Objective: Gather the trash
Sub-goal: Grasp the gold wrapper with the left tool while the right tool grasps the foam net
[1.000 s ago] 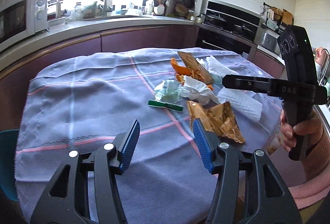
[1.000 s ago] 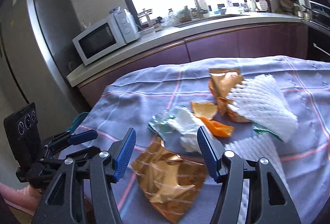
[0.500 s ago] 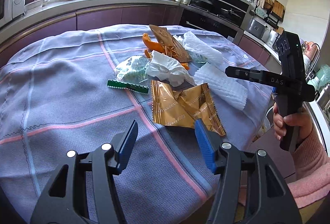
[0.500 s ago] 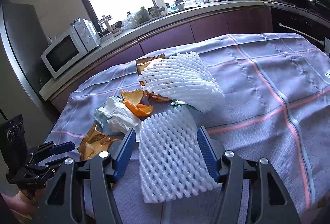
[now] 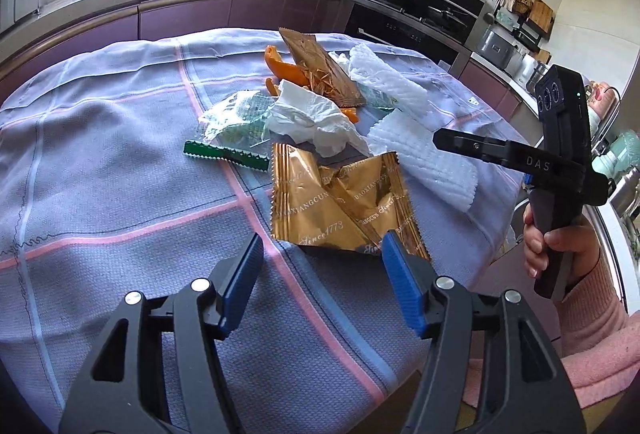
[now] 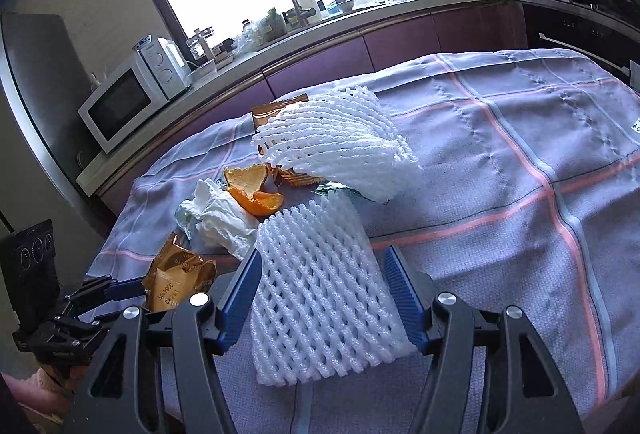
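Trash lies in a heap on a purple checked tablecloth (image 5: pixel 100 162). My left gripper (image 5: pixel 320 254) is open and empty, just short of a crumpled gold wrapper (image 5: pixel 340 202). Behind it lie a white tissue (image 5: pixel 312 118), a green strip (image 5: pixel 224 154), a clear green bag (image 5: pixel 236 114), orange peel (image 5: pixel 280 66) and a brown wrapper (image 5: pixel 320 66). My right gripper (image 6: pixel 322 270) is open, its fingers on either side of a white foam net (image 6: pixel 320 274) lying flat. A second foam net (image 6: pixel 336 142) lies behind. The gold wrapper also shows in the right wrist view (image 6: pixel 178 274).
A kitchen counter (image 6: pixel 280 42) with a microwave (image 6: pixel 128 102), tap and sink runs behind the table. An oven and hob (image 5: pixel 420 14) stand at the far right. The table's near edge lies just under both grippers.
My left gripper has moved closer to the gold wrapper. My right gripper has swung right from the gold wrapper and come down around the near foam net. Both stayed open.
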`<state>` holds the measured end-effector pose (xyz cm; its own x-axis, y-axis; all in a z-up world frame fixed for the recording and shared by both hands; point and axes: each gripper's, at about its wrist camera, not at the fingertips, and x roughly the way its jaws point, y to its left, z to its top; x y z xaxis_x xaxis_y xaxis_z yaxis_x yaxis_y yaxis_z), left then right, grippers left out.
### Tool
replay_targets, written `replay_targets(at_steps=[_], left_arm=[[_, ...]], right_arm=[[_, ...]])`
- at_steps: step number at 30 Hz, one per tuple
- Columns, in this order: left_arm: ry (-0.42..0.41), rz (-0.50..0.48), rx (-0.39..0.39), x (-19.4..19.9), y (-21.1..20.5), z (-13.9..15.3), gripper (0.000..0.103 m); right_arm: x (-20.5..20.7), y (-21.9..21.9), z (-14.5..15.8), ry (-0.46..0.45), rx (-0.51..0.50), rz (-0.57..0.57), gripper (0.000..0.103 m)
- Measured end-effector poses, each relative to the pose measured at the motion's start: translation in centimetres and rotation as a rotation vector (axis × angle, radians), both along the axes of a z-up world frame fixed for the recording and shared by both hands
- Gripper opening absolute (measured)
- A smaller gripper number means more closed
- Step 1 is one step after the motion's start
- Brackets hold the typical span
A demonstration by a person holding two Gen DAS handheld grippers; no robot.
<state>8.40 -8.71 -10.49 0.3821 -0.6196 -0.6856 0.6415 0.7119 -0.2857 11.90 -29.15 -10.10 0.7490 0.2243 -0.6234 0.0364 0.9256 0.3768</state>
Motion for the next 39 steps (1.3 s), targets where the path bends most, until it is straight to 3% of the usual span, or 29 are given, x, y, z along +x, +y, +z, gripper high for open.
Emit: replay_targets(at_steps=[7, 11, 13, 15, 17, 22, 26, 39], left_arm=[[0.044, 0.0, -0.015, 0.8, -0.5, -0.4, 0.061], [0.055, 0.009, -0.019, 1.3, -0.8, -0.3, 0.057], [0.07, 0.006, -0.029, 1.5, -0.8, -0.3, 0.042], [0.091, 0.0, -0.04, 1.6, -0.8, -0.5, 0.033], [0.093, 0.003, -0.04, 1.6, -0.8, -0.6, 0.028], [0.08, -0.004, -0.055, 1.4, -0.7, -0.3, 0.013], [0.06, -0.005, -0.059, 0.9, -0.3, 0.1, 0.009], [-0.037, 0.037, -0.07, -0.3, 3.4, 2.3, 0.005]], right_arm=[[0.0, -0.1, -0.3, 0.005, 0.01, 0.015, 0.061], [-0.1, 0.2, -0.3, 0.008, 0.007, 0.034, 0.055], [-0.2, 0.3, -0.4, 0.01, 0.012, 0.043, 0.051], [-0.3, 0.5, -0.5, 0.011, 0.016, 0.045, 0.047], [-0.4, 0.5, -0.5, 0.01, 0.03, 0.051, 0.045], [-0.7, 0.9, -0.5, 0.006, 0.049, 0.08, 0.028], [-0.9, 1.3, -0.5, 0.0, 0.052, 0.092, 0.016], [-2.6, 2.4, 2.8, -0.09, 0.055, 0.125, 0.011]])
